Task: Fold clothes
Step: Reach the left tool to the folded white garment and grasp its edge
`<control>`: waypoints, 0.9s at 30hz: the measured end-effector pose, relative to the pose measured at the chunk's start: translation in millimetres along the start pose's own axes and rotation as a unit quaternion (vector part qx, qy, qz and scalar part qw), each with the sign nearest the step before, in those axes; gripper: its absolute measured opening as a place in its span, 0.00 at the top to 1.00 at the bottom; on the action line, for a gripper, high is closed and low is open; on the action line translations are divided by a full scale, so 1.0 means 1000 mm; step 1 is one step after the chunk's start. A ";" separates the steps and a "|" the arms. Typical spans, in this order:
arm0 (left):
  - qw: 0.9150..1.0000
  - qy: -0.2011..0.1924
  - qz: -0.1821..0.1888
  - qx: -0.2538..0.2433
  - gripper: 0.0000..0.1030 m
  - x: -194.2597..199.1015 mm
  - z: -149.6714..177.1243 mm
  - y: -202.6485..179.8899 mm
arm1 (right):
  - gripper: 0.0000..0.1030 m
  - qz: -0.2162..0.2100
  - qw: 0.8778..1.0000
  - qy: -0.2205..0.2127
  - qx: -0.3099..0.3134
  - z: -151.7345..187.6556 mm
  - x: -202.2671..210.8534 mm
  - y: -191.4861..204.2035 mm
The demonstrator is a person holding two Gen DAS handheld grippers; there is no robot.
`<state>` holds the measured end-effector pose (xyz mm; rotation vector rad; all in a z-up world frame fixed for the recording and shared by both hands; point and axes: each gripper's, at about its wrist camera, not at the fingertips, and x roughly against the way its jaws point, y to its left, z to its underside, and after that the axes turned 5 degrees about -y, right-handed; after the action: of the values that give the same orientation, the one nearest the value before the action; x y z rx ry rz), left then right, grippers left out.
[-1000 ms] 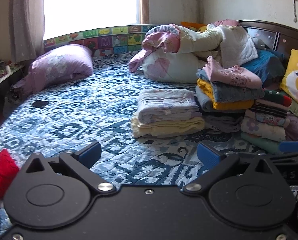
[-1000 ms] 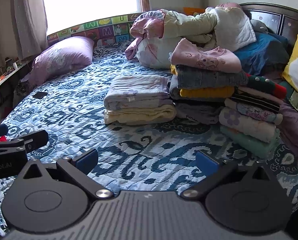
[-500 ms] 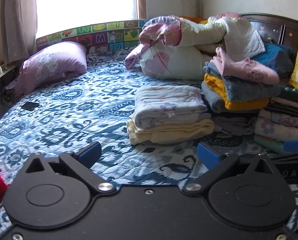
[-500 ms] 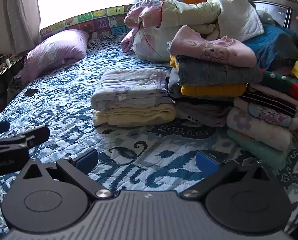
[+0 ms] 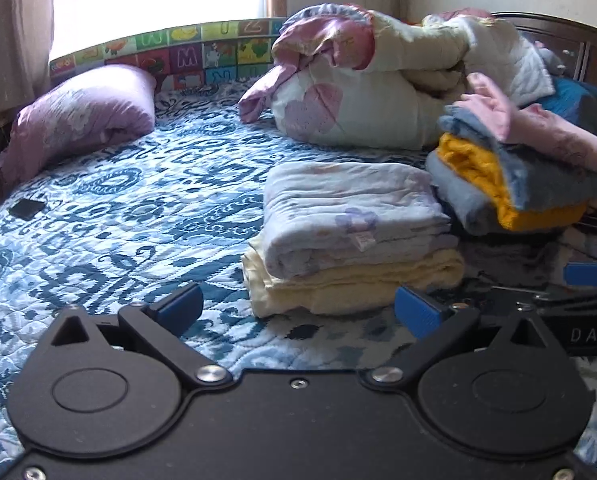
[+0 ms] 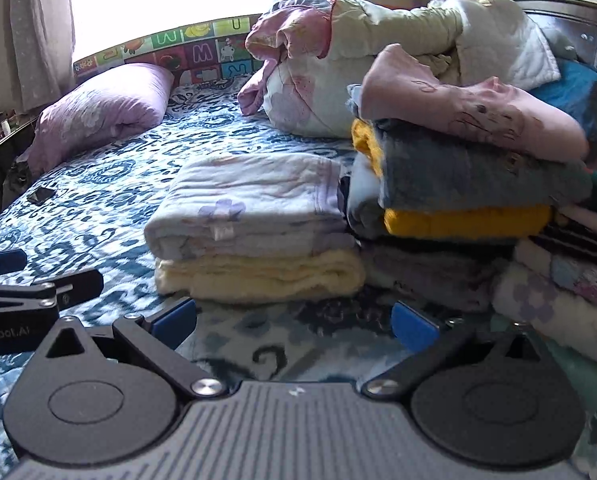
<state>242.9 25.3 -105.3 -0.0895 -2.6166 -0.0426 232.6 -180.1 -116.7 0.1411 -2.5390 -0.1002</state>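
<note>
A folded lavender cloth point(image 5: 350, 212) lies on a folded cream cloth point(image 5: 354, 284) on the blue patterned bed; the pair also shows in the right wrist view point(image 6: 250, 208). Right of it stands a taller stack topped by a pink garment point(image 6: 470, 116) over grey and yellow pieces point(image 6: 466, 220). My left gripper point(image 5: 298, 312) is open and empty, just in front of the cream cloth. My right gripper point(image 6: 294, 320) is open and empty, low in front of both stacks. Each gripper shows at the edge of the other's view.
A rolled cream and pink quilt point(image 5: 378, 92) lies behind the stacks. A purple pillow point(image 5: 82, 112) lies at the far left by the window. A small dark object point(image 5: 26, 208) lies on the bedspread point(image 5: 138, 216). More folded pieces point(image 6: 558, 292) are stacked at the right.
Both grippers have moved forward and lower toward the folded stacks, which now loom larger. The red cloth at the left has left the left wrist view. Jaws stay open.
</note>
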 end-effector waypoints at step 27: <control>0.995 0.007 0.081 0.065 0.30 -0.149 0.001 0.025 | 0.01 -0.017 0.999 -0.032 0.016 -0.018 -0.118 -0.001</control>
<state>373.7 42.1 -180.2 -0.2550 -2.5820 0.1847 339.7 -167.4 -168.0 0.1976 -2.6035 -0.0777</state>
